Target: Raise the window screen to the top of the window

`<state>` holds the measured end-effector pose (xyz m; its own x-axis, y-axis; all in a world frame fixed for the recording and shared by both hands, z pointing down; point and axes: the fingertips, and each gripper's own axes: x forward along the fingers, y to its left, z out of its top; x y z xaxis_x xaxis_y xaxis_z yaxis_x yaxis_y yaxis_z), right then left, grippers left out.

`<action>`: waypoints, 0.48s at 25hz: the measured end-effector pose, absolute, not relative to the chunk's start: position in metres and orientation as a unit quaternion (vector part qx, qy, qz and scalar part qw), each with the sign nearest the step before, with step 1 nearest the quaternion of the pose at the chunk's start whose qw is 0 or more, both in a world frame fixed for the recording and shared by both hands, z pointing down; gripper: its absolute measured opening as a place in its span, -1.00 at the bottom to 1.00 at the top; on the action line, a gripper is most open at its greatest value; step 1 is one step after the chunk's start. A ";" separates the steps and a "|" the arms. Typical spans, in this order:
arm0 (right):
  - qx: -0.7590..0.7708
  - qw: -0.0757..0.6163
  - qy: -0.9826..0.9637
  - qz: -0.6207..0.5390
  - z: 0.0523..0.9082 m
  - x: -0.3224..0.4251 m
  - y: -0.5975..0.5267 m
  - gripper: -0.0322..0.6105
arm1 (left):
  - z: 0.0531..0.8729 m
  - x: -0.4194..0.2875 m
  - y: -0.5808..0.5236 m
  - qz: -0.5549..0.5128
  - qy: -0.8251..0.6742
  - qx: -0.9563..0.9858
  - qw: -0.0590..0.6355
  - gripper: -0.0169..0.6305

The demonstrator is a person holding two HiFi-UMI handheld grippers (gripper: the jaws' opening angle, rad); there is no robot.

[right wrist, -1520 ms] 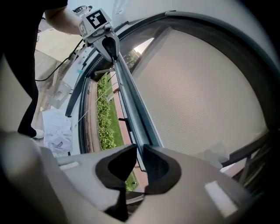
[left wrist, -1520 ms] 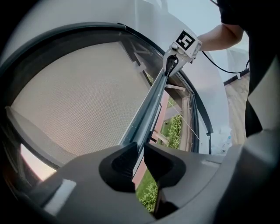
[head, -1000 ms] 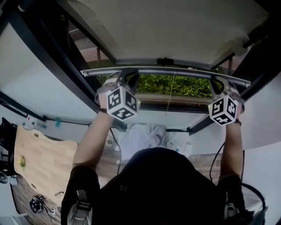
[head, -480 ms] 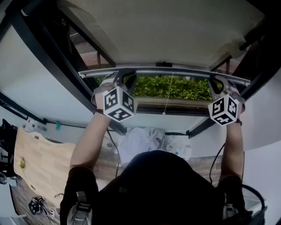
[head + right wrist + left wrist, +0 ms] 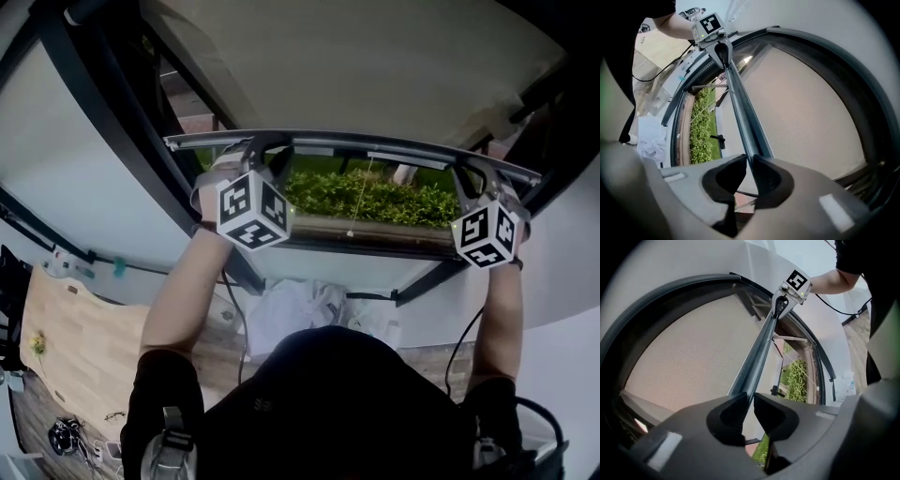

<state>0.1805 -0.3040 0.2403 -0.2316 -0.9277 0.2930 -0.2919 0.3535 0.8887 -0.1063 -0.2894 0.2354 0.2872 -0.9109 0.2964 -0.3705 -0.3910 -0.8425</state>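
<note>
No words, numbers or brand names can be read anywhere. The only printed signs are black-and-white square markers, on the cube of the left gripper and the cube of the right gripper.

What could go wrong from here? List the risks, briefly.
1. The left gripper and right gripper clamp only the slim grey metal bottom rail of the beige mesh window screen; a slip might let it drop.
2. Uneven lifting could skew the rail and jam it in the dark window frame.
3. The thin hanging cord may snag.
</note>
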 end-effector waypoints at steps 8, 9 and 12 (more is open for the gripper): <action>0.441 0.429 -0.696 -0.370 0.222 0.181 -0.302 -0.76 | 0.218 -0.106 -0.287 -0.403 0.439 -0.721 0.353 -0.80; 0.442 0.427 -0.696 -0.371 0.219 0.180 -0.302 -0.76 | 0.215 -0.106 -0.287 -0.403 0.439 -0.720 0.354 -0.80; 0.439 0.421 -0.699 -0.376 0.213 0.178 -0.302 -0.76 | 0.209 -0.107 -0.286 -0.406 0.438 -0.717 0.359 -0.80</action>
<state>0.1778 -0.3023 0.2128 -0.2611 -0.9300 0.2588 -0.2971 0.3325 0.8951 -0.1068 -0.2862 0.2090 0.2858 -0.9203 0.2671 -0.3366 -0.3574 -0.8712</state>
